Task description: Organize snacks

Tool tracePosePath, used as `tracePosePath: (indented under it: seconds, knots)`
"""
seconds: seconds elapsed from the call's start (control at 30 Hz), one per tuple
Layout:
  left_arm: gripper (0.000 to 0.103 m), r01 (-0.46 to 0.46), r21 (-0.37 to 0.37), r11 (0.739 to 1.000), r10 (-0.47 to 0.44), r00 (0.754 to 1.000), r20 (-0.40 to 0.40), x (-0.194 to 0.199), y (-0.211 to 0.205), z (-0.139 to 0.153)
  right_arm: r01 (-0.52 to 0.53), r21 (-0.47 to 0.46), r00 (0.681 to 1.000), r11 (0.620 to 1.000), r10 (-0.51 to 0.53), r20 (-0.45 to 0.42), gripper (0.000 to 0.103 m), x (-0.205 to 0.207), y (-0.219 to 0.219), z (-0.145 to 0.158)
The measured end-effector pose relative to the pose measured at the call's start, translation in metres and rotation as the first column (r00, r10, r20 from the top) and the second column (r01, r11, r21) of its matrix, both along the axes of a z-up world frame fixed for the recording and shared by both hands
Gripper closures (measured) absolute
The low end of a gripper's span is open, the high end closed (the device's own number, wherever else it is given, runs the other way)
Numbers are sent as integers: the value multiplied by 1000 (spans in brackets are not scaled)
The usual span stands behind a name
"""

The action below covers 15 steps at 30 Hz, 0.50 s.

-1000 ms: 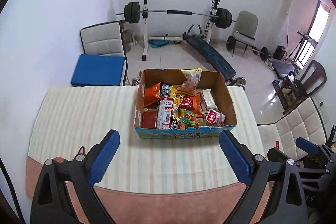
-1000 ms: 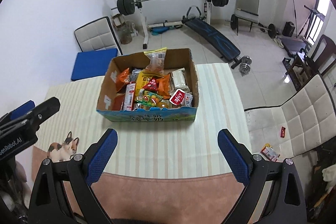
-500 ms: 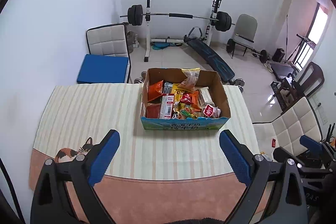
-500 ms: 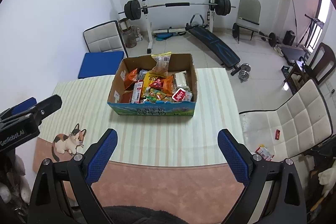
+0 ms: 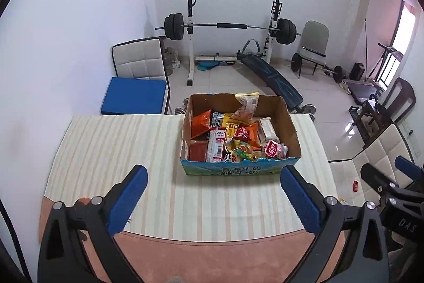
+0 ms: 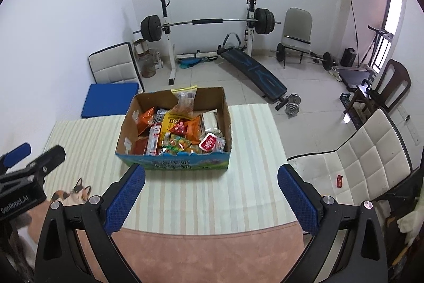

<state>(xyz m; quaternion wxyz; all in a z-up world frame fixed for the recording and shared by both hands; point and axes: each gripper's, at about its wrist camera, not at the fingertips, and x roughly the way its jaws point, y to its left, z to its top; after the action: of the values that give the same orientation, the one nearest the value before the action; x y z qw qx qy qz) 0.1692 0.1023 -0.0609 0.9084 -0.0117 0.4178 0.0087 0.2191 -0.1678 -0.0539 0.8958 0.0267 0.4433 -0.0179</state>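
Note:
A cardboard box (image 5: 290,129) (image 6: 127,123) with a blue front stands on the striped table (image 5: 119,145) (image 6: 251,150), packed with several snack packets (image 5: 233,137) (image 6: 182,134); a tall clear packet (image 5: 247,105) sticks up at its back. My left gripper (image 5: 214,200) is open and empty, held above the table's near edge, short of the box. My right gripper (image 6: 212,200) is open and empty, likewise short of the box. The right gripper shows at the right edge of the left wrist view (image 5: 392,184), and the left gripper at the left edge of the right wrist view (image 6: 26,171).
The table's near strip is pink with a cat picture (image 6: 75,192). A white quilted chair (image 6: 365,158) stands right of the table, another with a blue cushion (image 5: 135,94) behind it. A barbell rack (image 5: 228,25) and bench (image 5: 273,76) stand on the tiled floor beyond.
Both grippers pulled back and up from the box, then held about level; the box looks smaller and farther than a second ago. Both stay open.

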Motion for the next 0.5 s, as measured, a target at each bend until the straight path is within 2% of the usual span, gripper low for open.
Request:
tracePosePath:
  seconds: [0.5]
  knots:
    - [0, -4, 18, 1000, 4, 1000, -7, 17, -4, -12, 3, -18, 1000, 1000, -3, 0, 1, 20, 1, -11]
